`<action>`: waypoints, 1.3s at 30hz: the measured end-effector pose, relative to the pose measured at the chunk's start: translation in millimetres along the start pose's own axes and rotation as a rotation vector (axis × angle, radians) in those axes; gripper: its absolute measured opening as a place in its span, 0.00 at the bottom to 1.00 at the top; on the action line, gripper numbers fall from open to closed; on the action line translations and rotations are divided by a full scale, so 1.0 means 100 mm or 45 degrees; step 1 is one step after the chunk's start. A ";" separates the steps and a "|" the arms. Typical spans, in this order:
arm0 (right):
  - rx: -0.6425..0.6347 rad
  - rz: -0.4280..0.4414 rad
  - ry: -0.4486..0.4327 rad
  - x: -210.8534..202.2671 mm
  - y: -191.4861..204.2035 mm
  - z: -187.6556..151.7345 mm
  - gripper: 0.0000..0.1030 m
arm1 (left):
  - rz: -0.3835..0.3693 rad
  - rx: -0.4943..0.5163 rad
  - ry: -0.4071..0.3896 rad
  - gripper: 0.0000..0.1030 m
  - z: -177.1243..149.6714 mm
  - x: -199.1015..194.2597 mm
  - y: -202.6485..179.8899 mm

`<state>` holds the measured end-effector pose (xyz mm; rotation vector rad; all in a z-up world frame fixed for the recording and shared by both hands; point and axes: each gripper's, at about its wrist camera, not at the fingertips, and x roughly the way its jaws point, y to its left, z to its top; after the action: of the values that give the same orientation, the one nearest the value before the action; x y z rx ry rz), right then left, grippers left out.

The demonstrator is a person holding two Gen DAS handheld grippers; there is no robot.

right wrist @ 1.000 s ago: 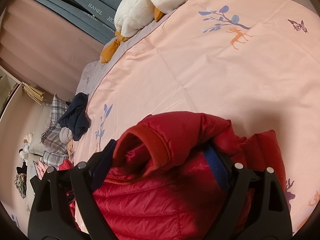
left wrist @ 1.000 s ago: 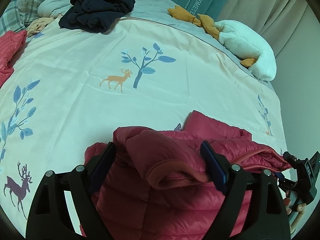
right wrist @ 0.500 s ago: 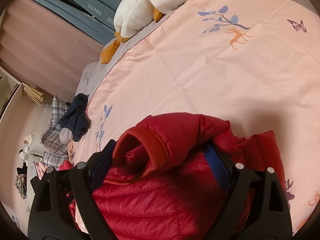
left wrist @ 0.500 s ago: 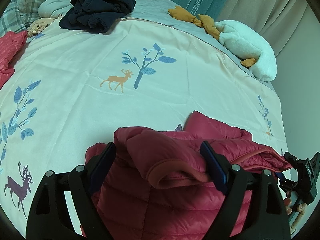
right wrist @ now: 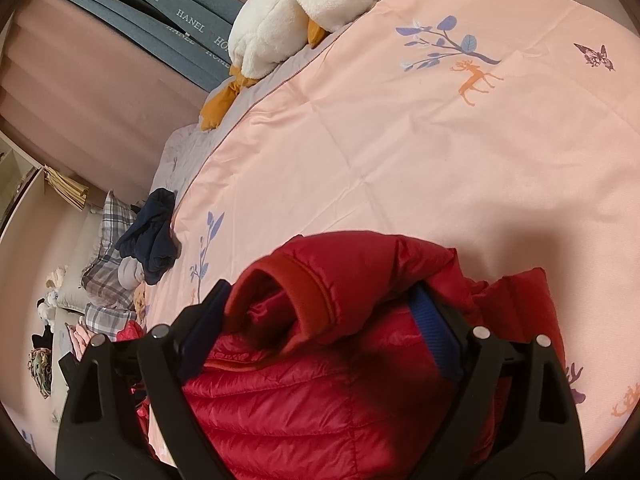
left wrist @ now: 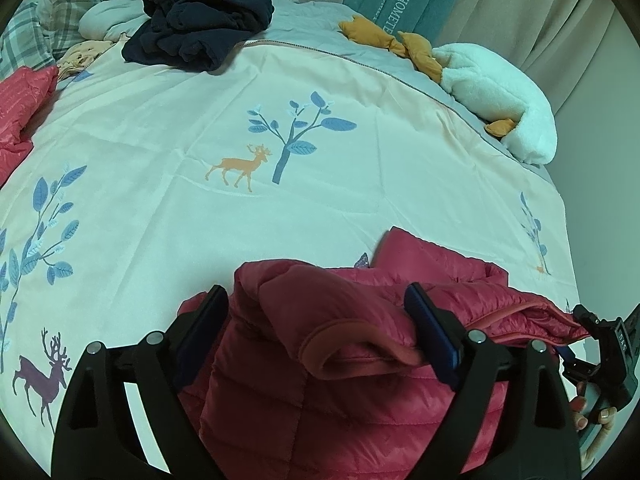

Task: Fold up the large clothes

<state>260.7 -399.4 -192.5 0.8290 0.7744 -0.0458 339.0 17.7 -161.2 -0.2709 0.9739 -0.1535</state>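
Red puffer jacket bunched between both grippers at the bed's near edge

The left gripper (left wrist: 316,320) and right gripper (right wrist: 320,316) each stand wide apart around the red quilted jacket (left wrist: 320,392) (cuff foremost); beyond lies the pink deer-print duvet (left wrist: 160,140), then a navy garment (left wrist: 200,28) and white plush toy (left wrist: 500,100).

This is a home bedroom, shown by a bed (left wrist: 360,184) under a pink duvet printed with deer and trees, plaid pillows (left wrist: 36,28) at its head, a white plush duck (right wrist: 296,12), loose dark clothes (left wrist: 200,28) and drawn curtains (left wrist: 532,12).
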 end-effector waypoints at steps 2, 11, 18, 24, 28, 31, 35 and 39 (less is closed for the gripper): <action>0.002 0.000 -0.001 0.00 0.00 0.01 0.88 | 0.004 0.000 -0.002 0.88 0.01 0.01 0.00; 0.013 -0.001 -0.012 0.02 -0.02 0.08 0.89 | 0.019 0.000 -0.023 0.89 0.05 0.00 -0.01; 0.026 -0.022 -0.042 -0.01 -0.03 0.17 0.89 | 0.062 -0.019 -0.067 0.89 0.15 -0.04 0.08; 0.025 -0.045 -0.074 -0.06 -0.05 0.20 0.89 | 0.090 -0.034 -0.082 0.89 0.17 -0.06 0.18; 0.021 -0.066 -0.110 -0.12 -0.06 0.23 0.90 | 0.097 -0.040 -0.090 0.89 0.18 -0.07 0.21; 0.032 -0.071 -0.131 -0.18 -0.10 0.25 0.90 | 0.109 -0.047 -0.099 0.89 0.19 -0.08 0.23; 0.056 -0.090 -0.164 -0.25 -0.18 0.27 0.90 | 0.124 -0.069 -0.120 0.89 0.21 -0.12 0.29; 0.059 -0.098 -0.180 -0.31 -0.23 0.25 0.90 | 0.136 -0.089 -0.131 0.89 0.21 -0.17 0.37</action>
<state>246.1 -439.8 -177.2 0.8307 0.6736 -0.1898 347.3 60.5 -147.6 -0.2873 0.8900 -0.0080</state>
